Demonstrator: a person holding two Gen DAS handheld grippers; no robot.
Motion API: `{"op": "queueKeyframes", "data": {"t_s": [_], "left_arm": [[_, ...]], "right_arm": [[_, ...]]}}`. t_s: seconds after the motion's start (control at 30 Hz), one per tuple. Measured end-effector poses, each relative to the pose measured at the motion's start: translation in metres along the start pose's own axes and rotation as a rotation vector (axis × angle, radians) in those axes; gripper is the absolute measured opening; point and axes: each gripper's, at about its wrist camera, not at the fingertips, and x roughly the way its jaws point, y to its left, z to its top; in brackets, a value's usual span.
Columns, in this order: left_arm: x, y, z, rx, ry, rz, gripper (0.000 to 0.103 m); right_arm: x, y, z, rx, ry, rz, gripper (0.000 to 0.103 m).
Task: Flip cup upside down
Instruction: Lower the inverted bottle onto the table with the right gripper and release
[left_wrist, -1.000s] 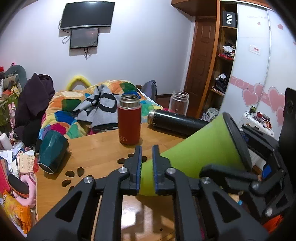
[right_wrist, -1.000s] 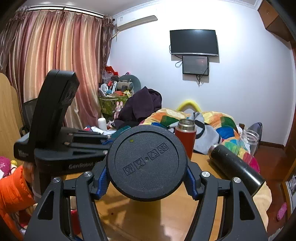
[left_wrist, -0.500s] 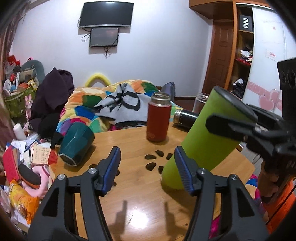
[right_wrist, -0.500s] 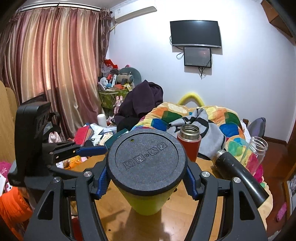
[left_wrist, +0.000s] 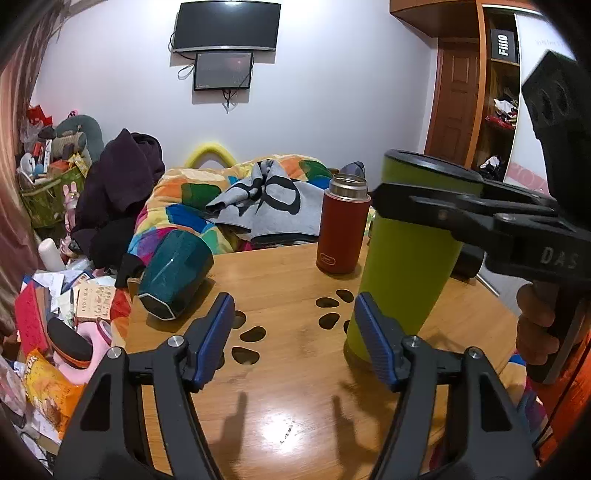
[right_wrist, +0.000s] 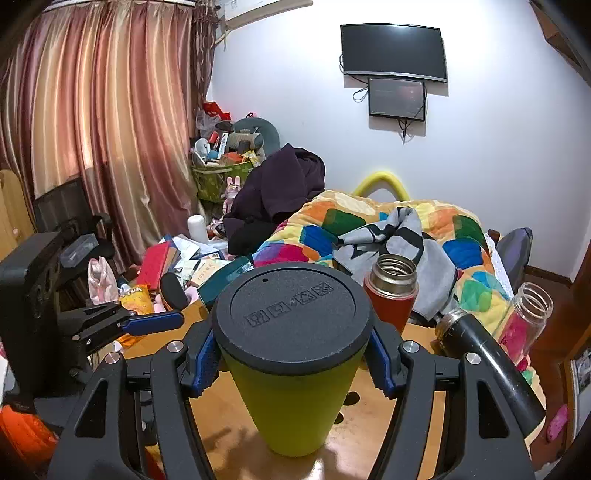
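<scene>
A lime-green cup (left_wrist: 402, 258) with a black round end stands nearly upright on the wooden table (left_wrist: 280, 391), narrow end down. My right gripper (right_wrist: 291, 360) is shut on the green cup (right_wrist: 295, 398) just below its black end (right_wrist: 291, 314). My left gripper (left_wrist: 295, 339) is open and empty, just left of the cup's foot, its right pad close beside it. The right gripper also shows in the left wrist view (left_wrist: 476, 214), around the cup's top.
A red flask (left_wrist: 343, 225) stands behind the cup. A dark teal cup (left_wrist: 173, 273) lies on its side at the table's left. A black bottle (right_wrist: 484, 358) lies at the right, next to a glass jar (right_wrist: 524, 317). Paw-shaped cutouts (left_wrist: 328, 317) mark the table.
The left gripper opened and drew back from the cup. The right gripper swung the cup from tilted to nearly upright and set its narrow end on the table.
</scene>
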Motion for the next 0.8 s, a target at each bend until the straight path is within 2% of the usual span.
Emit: {"op": "queueKeyframes", "data": {"t_s": [0.13, 0.47, 0.53, 0.6, 0.8], "left_arm": [[-0.003, -0.001, -0.002, 0.007, -0.016, 0.014, 0.076], [-0.014, -0.004, -0.002, 0.019, -0.049, 0.041, 0.082], [-0.019, -0.004, 0.000, 0.015, -0.064, 0.044, 0.086], [-0.025, -0.005, 0.001, 0.015, -0.081, 0.048, 0.087], [-0.043, -0.014, 0.007, 0.017, -0.141, 0.070, 0.097]], "right_arm": [[0.001, -0.001, 0.001, 0.015, 0.000, -0.006, 0.062], [-0.007, -0.004, -0.006, 0.031, -0.005, 0.008, 0.063], [-0.015, -0.005, -0.010, 0.035, -0.020, 0.005, 0.075], [-0.027, -0.007, -0.015, 0.041, -0.045, -0.009, 0.082], [-0.061, -0.017, -0.026, 0.089, -0.100, -0.029, 0.090]]}}
